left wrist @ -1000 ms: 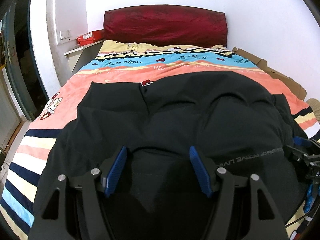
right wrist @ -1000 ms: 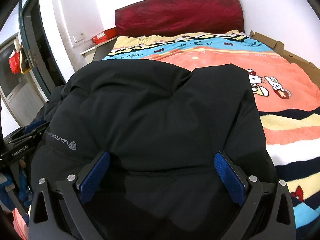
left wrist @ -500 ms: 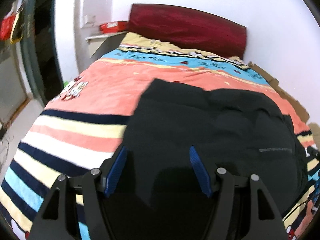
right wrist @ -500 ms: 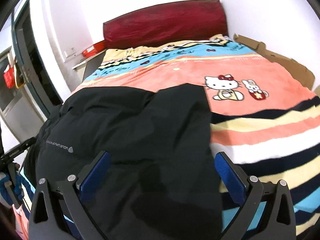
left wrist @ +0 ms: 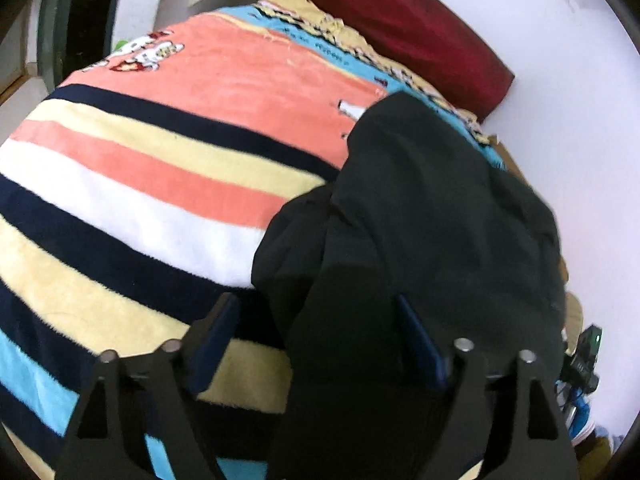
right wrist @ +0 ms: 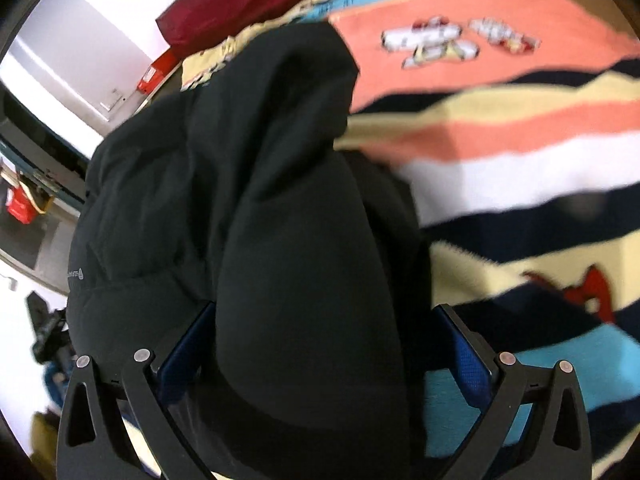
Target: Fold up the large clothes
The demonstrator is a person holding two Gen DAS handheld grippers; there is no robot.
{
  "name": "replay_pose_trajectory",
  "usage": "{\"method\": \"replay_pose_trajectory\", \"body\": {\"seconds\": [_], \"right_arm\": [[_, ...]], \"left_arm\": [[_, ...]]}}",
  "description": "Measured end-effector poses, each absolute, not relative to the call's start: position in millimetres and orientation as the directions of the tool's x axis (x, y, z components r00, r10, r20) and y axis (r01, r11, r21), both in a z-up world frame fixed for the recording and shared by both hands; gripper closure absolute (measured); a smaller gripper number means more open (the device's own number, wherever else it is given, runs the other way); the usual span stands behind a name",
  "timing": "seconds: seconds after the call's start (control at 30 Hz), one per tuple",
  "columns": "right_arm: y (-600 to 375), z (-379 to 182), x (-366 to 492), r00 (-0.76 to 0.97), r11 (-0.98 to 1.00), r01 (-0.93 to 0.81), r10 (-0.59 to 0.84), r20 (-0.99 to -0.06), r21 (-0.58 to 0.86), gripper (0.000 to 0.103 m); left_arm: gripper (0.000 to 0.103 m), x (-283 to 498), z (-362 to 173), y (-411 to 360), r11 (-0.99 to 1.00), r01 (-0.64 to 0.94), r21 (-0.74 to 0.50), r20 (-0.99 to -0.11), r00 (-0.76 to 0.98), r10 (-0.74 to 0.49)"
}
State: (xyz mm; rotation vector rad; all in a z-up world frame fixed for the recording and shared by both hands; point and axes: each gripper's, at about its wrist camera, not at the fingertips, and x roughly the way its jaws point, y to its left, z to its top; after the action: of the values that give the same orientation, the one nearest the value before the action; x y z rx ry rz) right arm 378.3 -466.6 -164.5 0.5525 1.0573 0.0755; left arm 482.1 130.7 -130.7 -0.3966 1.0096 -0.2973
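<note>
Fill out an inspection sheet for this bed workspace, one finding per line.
Surface: striped cartoon-print blanket covering the bed.
Job's things: black jacket bunched lengthwise in a thick ridge, not flat.
Clutter: red box on a shelf beside the headboard.
Grippers: left gripper and right gripper both open, jacket fabric lying between the blue pads, not pinched.
Cables: nothing seen clearly.
Surroundings: dark red headboard, white wall, dark doorway at the side.
</note>
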Motion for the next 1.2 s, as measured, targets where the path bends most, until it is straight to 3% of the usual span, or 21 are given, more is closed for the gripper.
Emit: {"method": "replay_pose_trajectory", "body": {"seconds": [0.07,0.23,0.43,0.6,0.63,0.67,0.7,0.73,0.77,0.8,0.9,1.07,1.2], "right_arm": [[-466.4,-171.4,383.2,0.475,0.852,0.19,0.355,-0.805,0.488,0.001],[-466.4,-185.5,395.4,0.42,0.826,0.158,0.44,-0.794,0.541,0.001],[-465.1,-194.9,397.5,0.428,0.805,0.149,0.471,-0.772,0.574,0.0],[-462.3,-199.2,397.0,0.438,0.803,0.13,0.48,-0.76,0.582,0.002],[-461.1,-198.2,396.8,0.442,0.801,0.123,0.485,-0.755,0.586,0.004],[-456.5,-194.6,395.0,0.448,0.797,0.111,0.493,-0.746,0.593,0.013],[-455.2,-191.6,393.8,0.46,0.791,0.099,0.501,-0.733,0.603,0.026],[-454.7,-187.9,392.3,0.476,0.782,0.09,0.51,-0.717,0.617,0.032],[-453.7,-184.2,391.2,0.487,0.778,0.08,0.515,-0.706,0.623,0.046],[-449.6,-177.4,390.3,0.497,0.786,0.054,0.514,-0.699,0.616,0.057],[-433.3,-152.3,387.0,0.53,0.829,-0.006,0.477,-0.701,0.56,0.076],[-417.7,-95.2,375.2,0.641,0.849,-0.089,0.45,-0.622,0.522,0.083],[-413.0,-51.3,351.5,0.687,0.851,-0.144,0.453,-0.568,0.505,0.084]], "left_arm": [[0.011,487.4,-139.6,129.8,0.888,0.058,-0.457,-0.766,0.482,-0.426],[0.006,496.9,-166.7,132.4,0.831,0.044,-0.554,-0.748,0.411,-0.521],[0.006,496.5,-178.8,132.2,0.761,0.056,-0.647,-0.687,0.39,-0.613],[0.013,481.9,-168.0,107.3,0.677,0.17,-0.716,-0.589,0.375,-0.716],[0.022,479.9,-165.5,103.6,0.666,0.185,-0.723,-0.575,0.374,-0.728],[0.031,477.3,-161.6,99.5,0.654,0.201,-0.729,-0.558,0.379,-0.738],[0.037,474.6,-156.7,95.3,0.644,0.22,-0.733,-0.541,0.385,-0.748],[0.048,472.6,-152.4,91.6,0.64,0.235,-0.732,-0.532,0.391,-0.752],[0.058,471.8,-147.3,88.3,0.64,0.248,-0.727,-0.526,0.396,-0.752],[0.062,469.3,-139.8,83.3,0.641,0.267,-0.719,-0.521,0.403,-0.752],[0.073,461.8,-114.7,69.0,0.66,0.328,-0.676,-0.522,0.419,-0.743],[0.077,443.9,-64.0,51.5,0.678,0.419,-0.604,-0.507,0.454,-0.733],[0.077,419.4,-33.4,60.8,0.65,0.448,-0.613,-0.455,0.472,-0.755]]}}
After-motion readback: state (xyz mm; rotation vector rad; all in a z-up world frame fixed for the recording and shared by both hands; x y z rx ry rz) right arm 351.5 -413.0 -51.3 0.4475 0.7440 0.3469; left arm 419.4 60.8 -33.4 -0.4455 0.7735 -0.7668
